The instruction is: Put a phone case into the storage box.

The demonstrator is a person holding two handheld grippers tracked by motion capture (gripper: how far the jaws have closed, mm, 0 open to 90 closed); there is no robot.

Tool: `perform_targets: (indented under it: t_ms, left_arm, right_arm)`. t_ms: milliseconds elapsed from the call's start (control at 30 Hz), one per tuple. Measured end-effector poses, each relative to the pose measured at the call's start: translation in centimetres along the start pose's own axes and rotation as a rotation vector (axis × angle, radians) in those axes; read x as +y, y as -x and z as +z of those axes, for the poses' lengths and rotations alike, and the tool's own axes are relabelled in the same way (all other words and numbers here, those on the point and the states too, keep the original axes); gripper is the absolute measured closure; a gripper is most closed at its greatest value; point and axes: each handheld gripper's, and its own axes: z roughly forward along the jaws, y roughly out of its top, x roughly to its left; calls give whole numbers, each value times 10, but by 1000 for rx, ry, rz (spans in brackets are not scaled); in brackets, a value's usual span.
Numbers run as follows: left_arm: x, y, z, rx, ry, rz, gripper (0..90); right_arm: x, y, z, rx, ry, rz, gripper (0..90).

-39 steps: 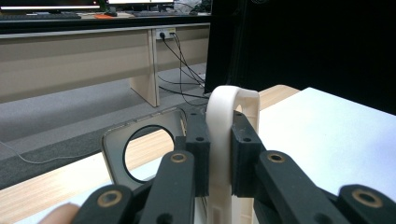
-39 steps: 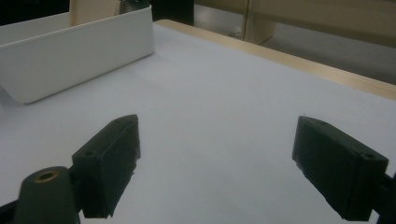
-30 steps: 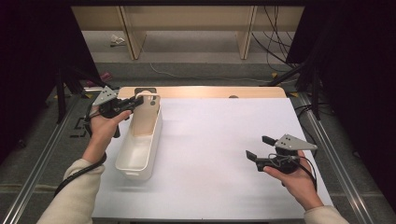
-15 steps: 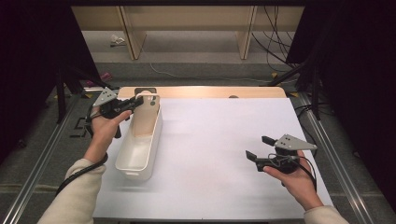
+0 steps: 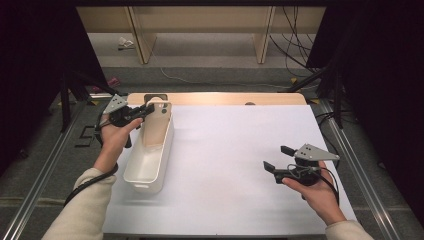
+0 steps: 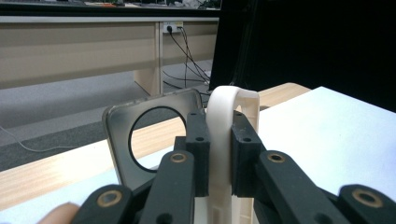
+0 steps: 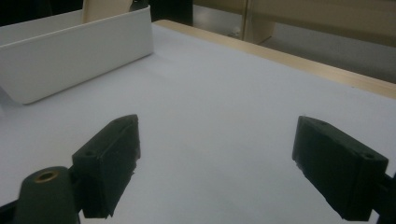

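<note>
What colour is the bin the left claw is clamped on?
White: the plastic bin looks plain white, clearest in the high view; the left claw grips its rim.

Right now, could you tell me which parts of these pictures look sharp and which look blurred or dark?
High view: white table bright, surroundings black. Left gripper view: the bin handle is sharp, the jaws' near ends soft. Right gripper view: jaws blurred, the bin fairly clear.

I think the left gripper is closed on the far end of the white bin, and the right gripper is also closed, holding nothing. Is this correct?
Not quite. The right gripper is open: the right gripper view shows its jaws wide apart over the white table, holding nothing. The left gripper is indeed closed on the white bin at its far end.
</note>
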Motion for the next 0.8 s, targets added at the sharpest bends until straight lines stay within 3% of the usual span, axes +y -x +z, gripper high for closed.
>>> perform_targets:
  t_ms: [800]
  left_arm:
    - [-5, -9, 8, 22, -4, -19, 804]
  right_arm:
    - [0, 0, 0, -1, -3, 1, 162]
